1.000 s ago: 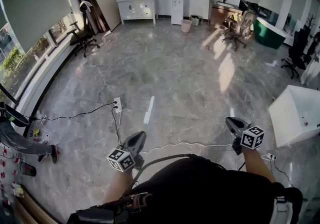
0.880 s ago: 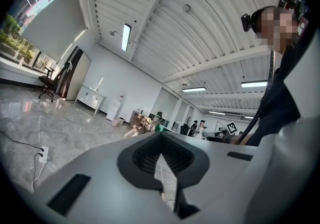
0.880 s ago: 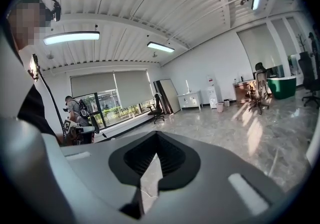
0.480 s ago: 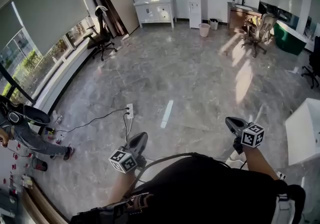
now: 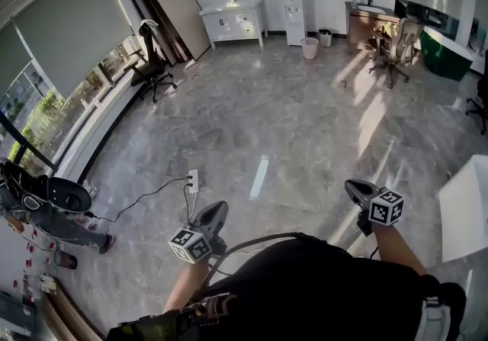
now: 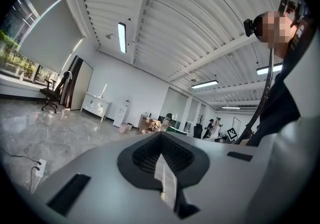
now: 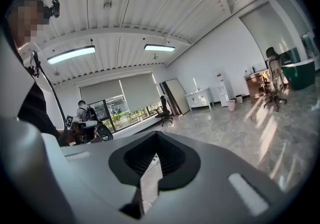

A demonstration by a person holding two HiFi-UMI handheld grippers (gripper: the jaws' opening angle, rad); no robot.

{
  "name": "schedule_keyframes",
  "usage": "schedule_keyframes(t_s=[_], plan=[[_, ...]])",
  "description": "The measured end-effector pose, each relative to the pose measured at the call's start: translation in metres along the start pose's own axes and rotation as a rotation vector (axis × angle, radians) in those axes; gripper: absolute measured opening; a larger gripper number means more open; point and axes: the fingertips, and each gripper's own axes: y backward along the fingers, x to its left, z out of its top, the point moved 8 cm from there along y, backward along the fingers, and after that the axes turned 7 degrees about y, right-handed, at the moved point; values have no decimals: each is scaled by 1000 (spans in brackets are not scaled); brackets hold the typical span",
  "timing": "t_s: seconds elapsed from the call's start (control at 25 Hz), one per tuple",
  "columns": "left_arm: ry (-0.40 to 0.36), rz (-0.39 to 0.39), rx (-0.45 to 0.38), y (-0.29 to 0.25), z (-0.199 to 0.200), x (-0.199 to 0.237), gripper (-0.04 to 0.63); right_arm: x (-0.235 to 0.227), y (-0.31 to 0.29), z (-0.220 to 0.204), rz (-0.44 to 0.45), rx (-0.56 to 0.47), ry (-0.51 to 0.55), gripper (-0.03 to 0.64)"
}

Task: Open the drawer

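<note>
Compared with a second ago, shows the floor socket strip (image 5: pixel 193 180) lower and the white cabinet (image 5: pixel 232 13) further right along the far wall. Holds the left gripper (image 5: pixel 216 210) pinched shut on nothing, the right gripper (image 5: pixel 353 188) likewise closed and empty. Leaves the drawer (image 5: pixel 245 22) in that cabinet well apart, across the floor, ahead of both.

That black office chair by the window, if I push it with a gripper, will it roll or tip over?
The black office chair would probably roll rather than tip: it stands on a splayed star base on the glossy stone floor. Pushed off-centre, it may swivel on its single central post. A high shove on its tall back might rock it.
</note>
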Motion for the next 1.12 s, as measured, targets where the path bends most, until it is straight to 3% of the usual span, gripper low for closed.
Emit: schedule_keyframes(t_s=[0.2, 0.52, 0.64, 0.88, 1.12], plan=[[24, -30, 21, -50, 28, 18, 0, -31, -8, 13, -67, 11, -51, 2], [54, -165, 49, -156, 33, 93, 0, -87, -52, 25, -187, 3, -18, 2], [65, -217, 56, -199, 52, 137, 0, -110, -92, 41, -245, -12, -29, 2], [26, -292, 105, -274, 117, 221, 0, -140, -206, 96, -252, -18, 2, 2], [25, -271, 118, -314, 152, 292, 0, -165, -298, 121, -213, -8, 35, 2]])
